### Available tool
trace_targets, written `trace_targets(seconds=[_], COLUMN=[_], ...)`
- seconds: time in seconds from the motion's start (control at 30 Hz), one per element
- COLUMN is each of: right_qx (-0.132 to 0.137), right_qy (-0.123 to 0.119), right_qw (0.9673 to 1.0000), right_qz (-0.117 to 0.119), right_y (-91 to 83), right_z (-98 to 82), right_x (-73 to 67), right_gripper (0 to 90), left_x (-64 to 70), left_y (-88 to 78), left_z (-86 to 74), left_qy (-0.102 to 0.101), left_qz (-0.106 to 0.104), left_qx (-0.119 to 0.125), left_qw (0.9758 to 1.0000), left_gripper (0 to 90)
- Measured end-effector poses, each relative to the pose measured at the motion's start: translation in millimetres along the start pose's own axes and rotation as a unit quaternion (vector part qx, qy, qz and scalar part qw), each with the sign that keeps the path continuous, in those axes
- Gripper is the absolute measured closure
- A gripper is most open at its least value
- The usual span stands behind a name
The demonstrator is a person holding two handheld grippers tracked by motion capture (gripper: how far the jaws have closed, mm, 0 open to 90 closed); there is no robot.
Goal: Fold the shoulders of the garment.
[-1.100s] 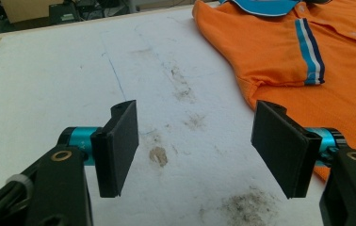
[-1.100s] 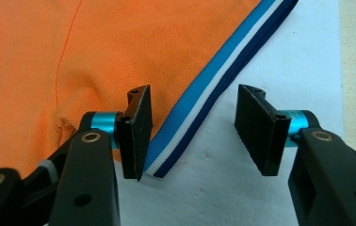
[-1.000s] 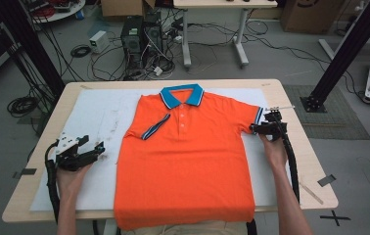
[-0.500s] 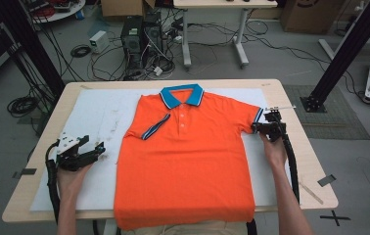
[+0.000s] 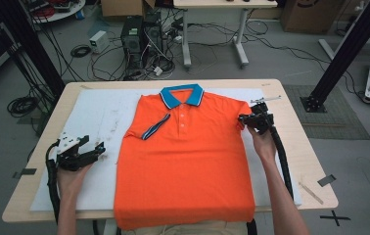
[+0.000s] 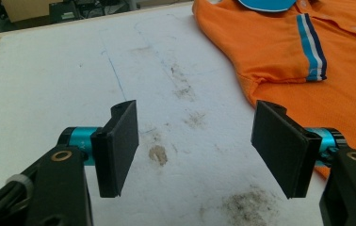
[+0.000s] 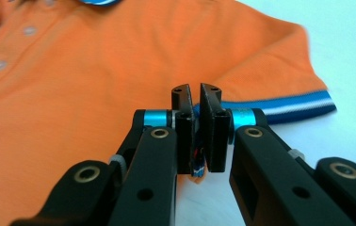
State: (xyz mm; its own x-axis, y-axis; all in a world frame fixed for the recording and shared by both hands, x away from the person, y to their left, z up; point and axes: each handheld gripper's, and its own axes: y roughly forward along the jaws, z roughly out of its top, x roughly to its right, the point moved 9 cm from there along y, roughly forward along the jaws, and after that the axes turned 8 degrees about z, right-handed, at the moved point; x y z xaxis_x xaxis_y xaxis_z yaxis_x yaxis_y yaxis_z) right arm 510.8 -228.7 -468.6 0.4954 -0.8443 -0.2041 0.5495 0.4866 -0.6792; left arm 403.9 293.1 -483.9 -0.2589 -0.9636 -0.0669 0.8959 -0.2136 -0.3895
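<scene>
Lying flat on white mat (image 5: 100, 122): orange polo shirt (image 5: 185, 156), unfolded. Your right gripper (image 7: 196, 123) just closed, pinching striped sleeve cuff (image 7: 298, 106). Your left gripper (image 6: 195, 146) idle, jaws spread, beside shirt. Folding barely begun; every fold remains.

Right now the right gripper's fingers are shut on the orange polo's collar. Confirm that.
Wrong spot. The right gripper is shut on the striped sleeve cuff of the orange polo, not its collar; the right gripper view shows it.
</scene>
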Motion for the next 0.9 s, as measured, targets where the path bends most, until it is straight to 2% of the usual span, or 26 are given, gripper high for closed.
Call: trace_targets(seconds=[0.1,0.13,0.17,0.23,0.27,0.33,0.47,0.57,0.67,0.73,0.8,0.87,0.9], right_qx=[-0.005,-0.005,-0.014,-0.018,-0.023,-0.025,-0.045,-0.034,-0.01,-0.001,-0.007,-0.01,-0.022], right_qy=[-0.012,-0.012,-0.021,-0.026,-0.033,-0.036,-0.041,-0.045,-0.043,-0.048,-0.058,-0.062,-0.074], right_qw=[0.9999,0.9999,0.9995,0.9993,0.9988,0.9986,0.9975,0.9978,0.9984,0.9986,0.9982,0.998,0.9968], right_qz=[0.01,0.01,0.017,0.019,0.027,0.031,0.034,0.035,0.036,0.024,0.006,-0.001,-0.021], right_y=[10.7,10.7,18.5,21.8,27.5,29.9,41.9,39.3,27.1,18.7,14.5,14.0,15.6], right_z=[2.2,2.2,1.1,0.2,-1.7,-2.7,-10.0,-8.7,-3.9,-2.1,-3.3,-4.1,-6.9], right_x=[-14.2,-14.2,-22.5,-26.4,-33.6,-36.6,-41.9,-45.5,-47.2,-46.0,-43.8,-43.2,-40.9], right_gripper=[85.8,85.8,86.0,86.3,88.3,88.5,88.7,84.9,79.3,74.7,71.3,69.9,63.4], left_x=[0.3,0.3,0.3,0.3,0.3,0.4,0.2,0.2,0.4,0.4,0.7,0.2,0.2], left_y=[-0.1,-0.1,-0.2,-0.1,-0.2,-0.2,-0.2,-0.3,-0.3,-0.1,0.0,0.3,0.3], left_z=[0.1,0.1,0.0,0.1,0.0,0.0,0.1,0.1,0.0,0.0,-0.1,-0.1,-0.2], left_qy=[0.001,0.001,0.001,0.0,0.001,0.0,-0.001,0.0,0.001,0.002,0.003,0.005,0.005], left_qz=[-0.001,-0.001,-0.001,-0.001,-0.002,-0.002,-0.003,-0.003,-0.002,-0.002,-0.003,-0.001,-0.001], left_qx=[0.001,0.001,0.001,0.001,0.001,0.001,0.001,0.001,0.001,0.001,0.0,0.0,-0.002], left_qw=[1.0,1.0,1.0,1.0,1.0,1.0,1.0,1.0,1.0,1.0,1.0,1.0,1.0], left_gripper=[32.7,32.7,32.7,32.7,32.7,32.7,32.7,32.7,32.7,32.7,32.7,32.7,32.7])
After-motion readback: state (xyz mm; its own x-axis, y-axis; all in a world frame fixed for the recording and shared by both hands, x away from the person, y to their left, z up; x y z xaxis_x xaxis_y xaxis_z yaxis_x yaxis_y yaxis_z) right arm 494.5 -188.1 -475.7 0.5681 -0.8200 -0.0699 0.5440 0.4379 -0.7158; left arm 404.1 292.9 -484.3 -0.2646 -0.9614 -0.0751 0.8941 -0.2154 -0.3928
